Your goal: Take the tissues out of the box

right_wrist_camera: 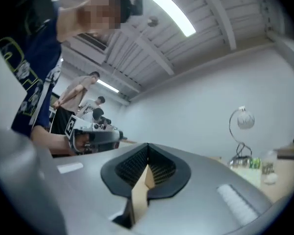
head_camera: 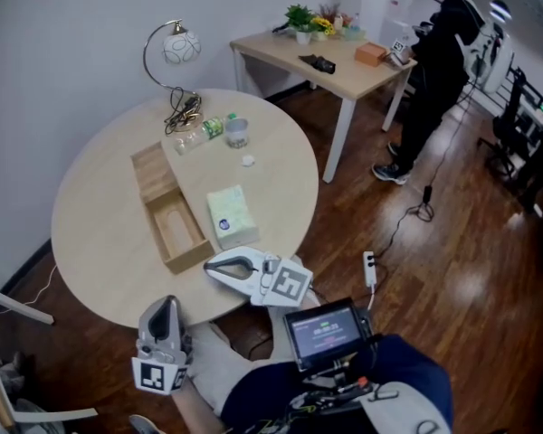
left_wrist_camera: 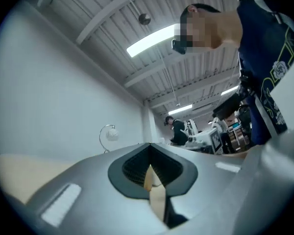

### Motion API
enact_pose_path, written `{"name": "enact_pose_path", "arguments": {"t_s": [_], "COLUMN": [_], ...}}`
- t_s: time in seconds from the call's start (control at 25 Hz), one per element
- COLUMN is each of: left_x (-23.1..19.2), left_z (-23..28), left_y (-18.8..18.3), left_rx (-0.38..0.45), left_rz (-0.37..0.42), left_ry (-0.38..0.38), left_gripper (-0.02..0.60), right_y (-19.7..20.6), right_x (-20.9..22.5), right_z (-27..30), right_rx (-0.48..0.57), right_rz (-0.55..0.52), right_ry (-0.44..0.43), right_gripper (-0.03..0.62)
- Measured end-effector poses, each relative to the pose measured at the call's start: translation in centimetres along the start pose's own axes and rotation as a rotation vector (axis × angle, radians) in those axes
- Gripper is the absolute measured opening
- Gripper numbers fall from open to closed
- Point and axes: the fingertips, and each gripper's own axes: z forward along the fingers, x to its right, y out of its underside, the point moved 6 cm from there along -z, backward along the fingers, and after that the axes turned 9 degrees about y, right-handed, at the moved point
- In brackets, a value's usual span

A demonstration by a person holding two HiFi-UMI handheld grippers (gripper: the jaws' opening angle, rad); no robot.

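Left hand-held gripper (head_camera: 169, 302) closed, empty (at table rim (head_camera: 83, 277)); right hand-held gripper (head_camera: 209, 263) likewise, near tissue box (head_camera: 231, 215).

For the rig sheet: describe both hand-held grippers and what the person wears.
The left hand-held gripper and right hand-held gripper have smooth light-grey shells that taper toward the jaws, which are lined with black ribbed pads. Each carries a white cube with black square markers. The person wears a navy top with pale print.
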Motion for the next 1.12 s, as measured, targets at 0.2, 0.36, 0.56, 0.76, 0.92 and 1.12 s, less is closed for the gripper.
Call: {"name": "enact_pose_path", "arguments": {"t_s": [0.2, 0.36, 0.56, 0.76, 0.92, 1.12], "left_x": [-0.6, -1.0, -1.0, 0.3, 0.4, -0.1], "left_z": [3.4, 4.7, 5.0, 5.3, 5.0, 4.9], "left_y": [0.9, 1.3, 1.3, 1.1, 1.2, 1.2], "left_rx": [-0.056, -0.175, -0.207, -0.193, -0.191, -0.191], "left_rz": [0.029, 0.013, 0.004, 0.005, 0.000, -0.009], "left_ry": [0.019, 0.030, 0.043, 0.038, 0.020, 0.026], "left_gripper": [0.003, 0.003, 0.003, 0.003, 0.003, 0.003], "right_y": [2.2, 3.2, 0.2, -1.2, -0.3, 0.0], "right_x": [0.9, 2.0, 0.3, -0.2, 0.1, 0.2], "right_z": [1.7, 2.6, 0.7, -1.2, -0.6, 0.0], "right_rx": [-0.211, -0.301, -0.079, 0.000, -0.055, -0.063], "right_rz": [0.130, 0.196, 0.036, 0.019, 0.064, 0.045], "right_ry": [0.030, 0.084, 0.059, 0.089, 0.091, 0.080], "right_gripper": [-0.003, -0.003, -0.003, -0.003, -0.003, -0.003]}}
